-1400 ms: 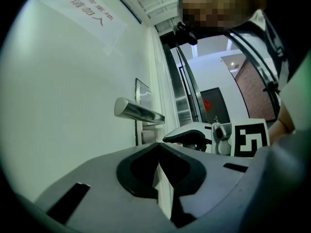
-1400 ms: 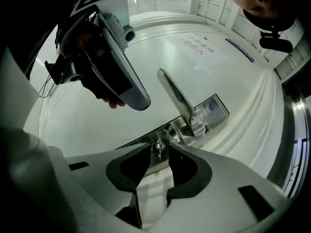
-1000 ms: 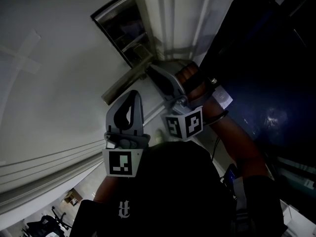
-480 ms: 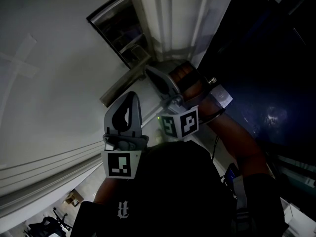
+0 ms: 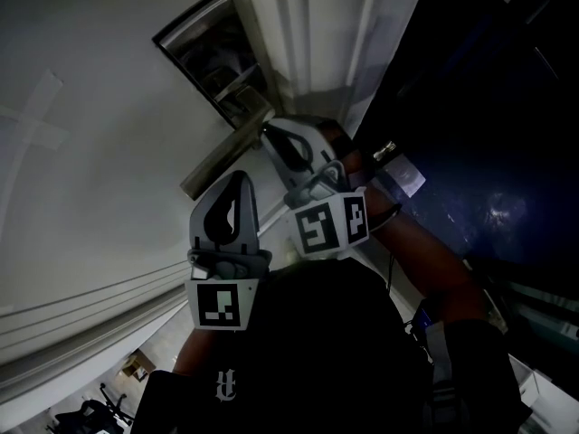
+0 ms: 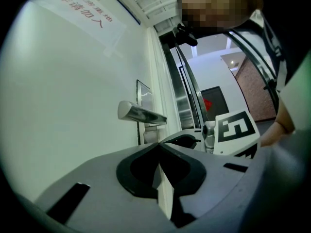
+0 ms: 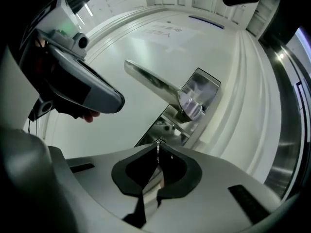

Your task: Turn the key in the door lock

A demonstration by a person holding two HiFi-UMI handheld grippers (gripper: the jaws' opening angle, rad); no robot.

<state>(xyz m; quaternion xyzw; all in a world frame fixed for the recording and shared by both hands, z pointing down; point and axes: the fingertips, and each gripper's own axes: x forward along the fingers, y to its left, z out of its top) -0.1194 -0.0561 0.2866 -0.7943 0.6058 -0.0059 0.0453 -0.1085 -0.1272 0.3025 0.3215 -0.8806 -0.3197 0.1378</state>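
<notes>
A white door carries a steel lock plate (image 5: 210, 51) with a lever handle (image 5: 226, 148). My right gripper (image 5: 268, 130) has its tips pressed against the plate just below the handle. In the right gripper view the lever handle (image 7: 151, 82) juts from the lock plate (image 7: 198, 92), and the right gripper (image 7: 158, 144) is shut on a thin shiny key (image 7: 157, 148) at the lock. My left gripper (image 5: 238, 179) hangs back below the handle, off the door. Seen from the left gripper view, the left gripper (image 6: 158, 148) is shut on nothing and faces the lever handle (image 6: 141, 113).
The door frame (image 5: 312, 34) runs along the lock side of the door, with a dark area beyond it at the right. A paper notice (image 7: 167, 31) is stuck on the door above the handle. The person's forearm (image 5: 425, 251) trails behind the right gripper.
The right gripper has rolled about its own axis at the lock, showing a different side of its marker cube, and its tip has crept slightly up-left. The left gripper has barely moved.
</notes>
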